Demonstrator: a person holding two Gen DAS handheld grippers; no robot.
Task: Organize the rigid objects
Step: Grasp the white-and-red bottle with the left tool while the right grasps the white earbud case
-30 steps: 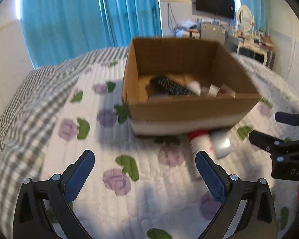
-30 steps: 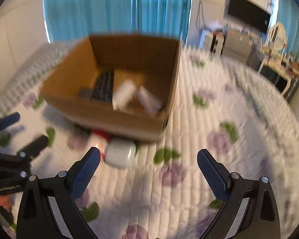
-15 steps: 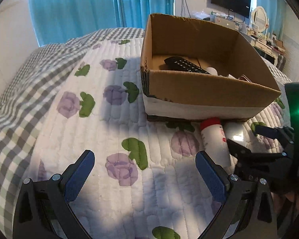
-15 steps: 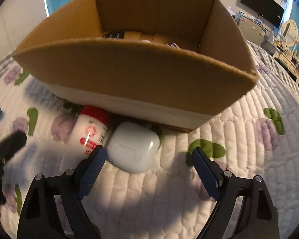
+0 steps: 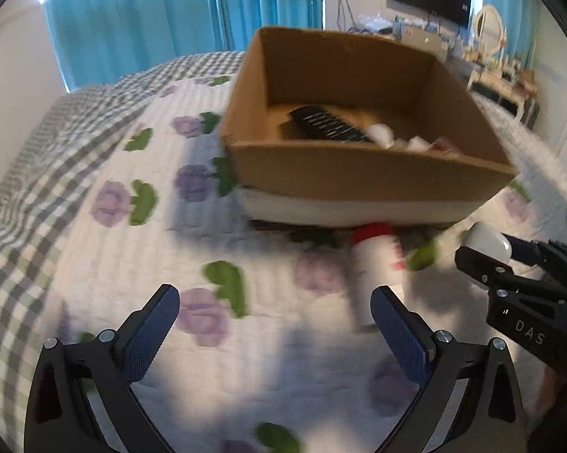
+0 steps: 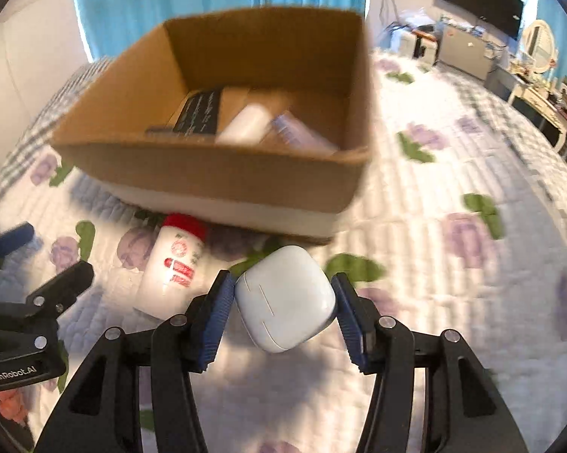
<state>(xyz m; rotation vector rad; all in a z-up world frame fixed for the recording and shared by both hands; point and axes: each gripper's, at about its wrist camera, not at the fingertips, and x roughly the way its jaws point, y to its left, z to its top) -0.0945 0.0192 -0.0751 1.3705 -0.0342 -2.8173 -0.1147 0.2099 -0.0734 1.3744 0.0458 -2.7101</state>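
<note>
Reading "GenRobot.AI" is possible on the left gripper (image 6: pixel 38 260) body, and "DAS" is seen on the right gripper (image 6: pixel 283 302) (the rest is cut off). The left gripper is held low over the quilt (image 5: pixel 94 264), jaws spread wide and empty. A white case (image 6: pixel 285 298) is clamped between the right gripper's blue pads, just before the cardboard box (image 6: pixel 208 173). A red-capped bottle (image 6: pixel 175 260) is seen lying against the box front.

One cardboard box (image 6: pixel 215 173), one white case (image 6: pixel 287 300), one red-capped bottle (image 6: pixel 175 260), one black remote (image 6: pixel 200 111), two grippers
</note>
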